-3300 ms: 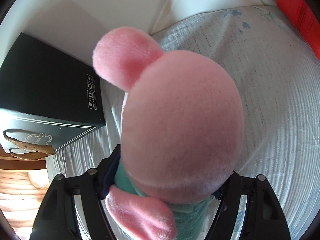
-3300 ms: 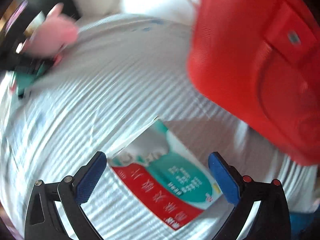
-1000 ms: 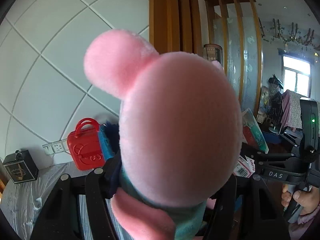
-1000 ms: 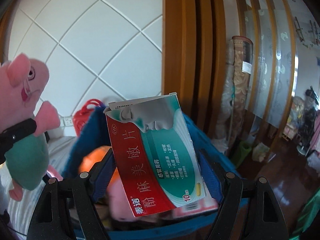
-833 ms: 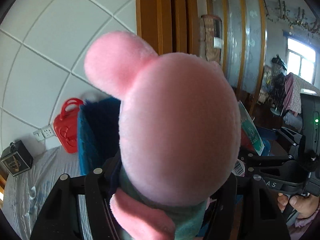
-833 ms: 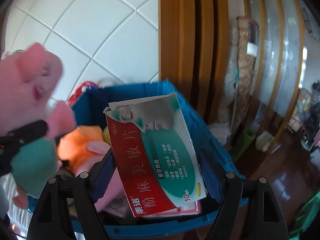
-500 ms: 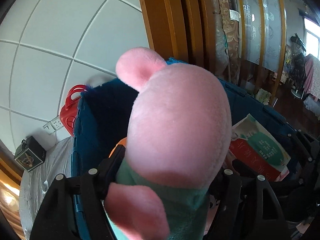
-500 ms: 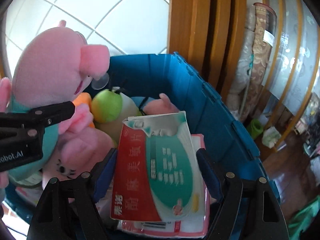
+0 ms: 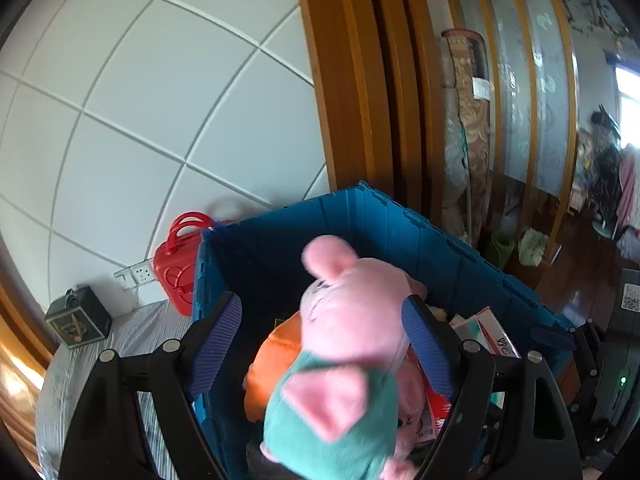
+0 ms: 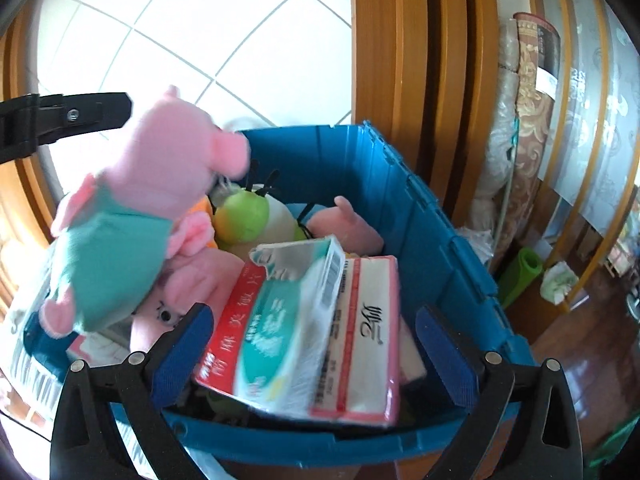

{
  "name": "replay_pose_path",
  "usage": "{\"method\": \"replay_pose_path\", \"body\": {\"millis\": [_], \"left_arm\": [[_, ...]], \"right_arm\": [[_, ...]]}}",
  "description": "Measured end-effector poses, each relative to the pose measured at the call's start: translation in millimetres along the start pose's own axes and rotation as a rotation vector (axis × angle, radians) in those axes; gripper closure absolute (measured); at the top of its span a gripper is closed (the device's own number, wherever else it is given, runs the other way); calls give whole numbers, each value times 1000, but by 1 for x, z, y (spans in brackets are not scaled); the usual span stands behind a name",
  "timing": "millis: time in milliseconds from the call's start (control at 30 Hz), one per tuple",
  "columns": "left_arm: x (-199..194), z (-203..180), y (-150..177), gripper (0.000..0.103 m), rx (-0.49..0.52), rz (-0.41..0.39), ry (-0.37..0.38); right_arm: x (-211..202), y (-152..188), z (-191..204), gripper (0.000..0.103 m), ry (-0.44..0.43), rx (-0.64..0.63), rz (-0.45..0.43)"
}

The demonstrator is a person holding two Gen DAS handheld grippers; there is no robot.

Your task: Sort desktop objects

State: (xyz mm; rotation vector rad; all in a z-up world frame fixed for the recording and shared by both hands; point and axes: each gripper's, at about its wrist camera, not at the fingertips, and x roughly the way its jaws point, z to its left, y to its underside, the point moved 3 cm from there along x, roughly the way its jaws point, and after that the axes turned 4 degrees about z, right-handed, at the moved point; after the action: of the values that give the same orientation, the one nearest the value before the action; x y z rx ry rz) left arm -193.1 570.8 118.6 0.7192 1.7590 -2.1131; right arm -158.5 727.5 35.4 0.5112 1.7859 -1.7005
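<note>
**Both grippers let go over the blue crate**

The left gripper (image 9: 320, 344) hangs over the open blue crate (image 9: 440, 248) with its jaws opening. The pink pig plush (image 9: 352, 336) in its teal dress sits in the gap between the blue ribbed pads (image 9: 218, 344), blurred; the left pad stands clear of it, while the right pad lies just beside its head, and whether they touch cannot be told. From the right wrist view the same plush (image 10: 152, 200) appears tilted, head up and feet down, above the left part of the crate, below the black finger of the left gripper (image 10: 80, 114).

The right gripper (image 10: 316, 344) also has its jaws opening, spread wide. The medicine box (image 10: 276, 324), red, teal and white with a barcode on its end, lies blurred and tilted between the pads without touching either, resting on a pink-edged flat box (image 10: 368, 344) inside the crate.

Deeper in the crate lie a green and white plush (image 10: 248, 216), an orange plush (image 9: 276, 356) and more pink plush toys (image 10: 192, 280).

Beyond the crate, in the left wrist view, a red plastic case (image 9: 176, 268) stands against its outer wall, near a wall socket (image 9: 134, 274). A small dark box (image 9: 78, 318) sits on the striped cloth (image 9: 120, 344). A white tiled wall and wooden frames rise behind.
</note>
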Motion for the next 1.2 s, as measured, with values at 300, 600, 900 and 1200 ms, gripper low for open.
{"method": "replay_pose_path", "body": {"millis": [300, 600, 900, 1200], "left_arm": [[-67, 36, 51, 4, -142, -97, 9], [-118, 64, 113, 0, -176, -103, -25], [-147, 65, 147, 0, -161, -77, 54], [-159, 57, 163, 0, -125, -51, 104]], "right_arm": [[-26, 16, 14, 0, 2, 5, -14], [-78, 38, 55, 0, 51, 43, -45], [-137, 58, 87, 0, 140, 38, -103], [-155, 76, 90, 0, 175, 77, -99]]}}
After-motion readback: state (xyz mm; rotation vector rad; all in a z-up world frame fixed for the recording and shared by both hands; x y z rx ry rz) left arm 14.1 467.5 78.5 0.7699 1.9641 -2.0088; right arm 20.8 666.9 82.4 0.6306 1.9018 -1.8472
